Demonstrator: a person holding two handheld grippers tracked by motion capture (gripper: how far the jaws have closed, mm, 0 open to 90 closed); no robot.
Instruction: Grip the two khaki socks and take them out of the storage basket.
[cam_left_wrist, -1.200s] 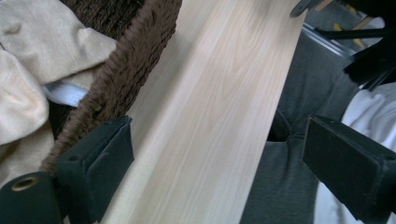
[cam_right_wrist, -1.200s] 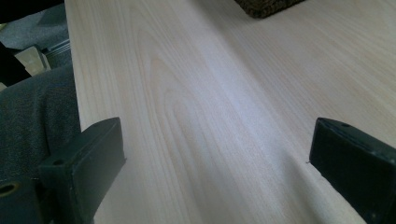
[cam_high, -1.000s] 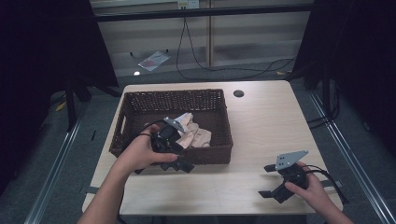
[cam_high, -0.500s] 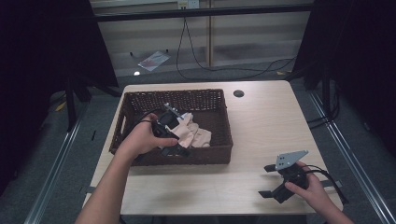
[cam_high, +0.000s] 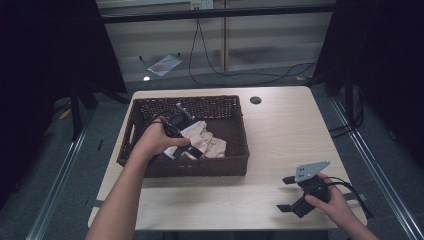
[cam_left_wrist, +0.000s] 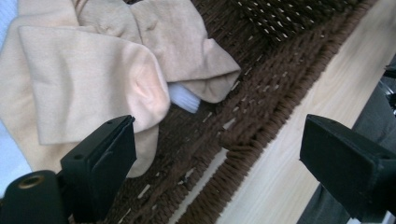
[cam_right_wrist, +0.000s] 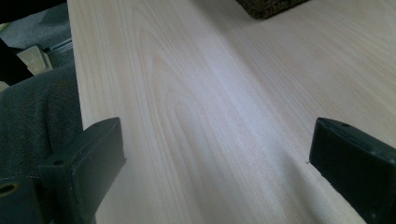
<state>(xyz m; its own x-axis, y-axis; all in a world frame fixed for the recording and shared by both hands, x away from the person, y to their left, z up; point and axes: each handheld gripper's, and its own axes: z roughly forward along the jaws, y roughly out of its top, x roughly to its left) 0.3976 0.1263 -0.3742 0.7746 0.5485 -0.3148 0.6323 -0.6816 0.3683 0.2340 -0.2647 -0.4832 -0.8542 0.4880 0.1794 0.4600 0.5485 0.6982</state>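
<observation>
On the light wooden table (cam_high: 280, 130), a dark brown woven basket (cam_high: 220, 165) stands toward the left side, holding beige cloth (cam_high: 207, 142) bunched on its floor together with a white item (cam_high: 175, 150) that lies partly under the cloth. The left hand (cam_high: 155, 142) holds the left gripper (cam_high: 187, 145) inside the basket, over the cloth. Seen from the left gripper view, its jaws stand wide apart and grip nothing: one jaw lies against the edge of the beige cloth (cam_left_wrist: 93, 88), the other hangs over the basket rim (cam_left_wrist: 261, 126) and the table (cam_left_wrist: 299, 140) beyond it. A small white piece (cam_left_wrist: 184, 97) shows under a fold of the cloth. Near the front right corner of the table, well apart from the basket, the right hand (cam_high: 335, 205) holds the right gripper (cam_high: 284, 194) low over the bare tabletop. Its jaws are likewise spread wide and empty, with only table (cam_right_wrist: 210, 116) surface between them. A dark round disc (cam_high: 256, 100) sits on the table just beyond the far right corner of the basket.
</observation>
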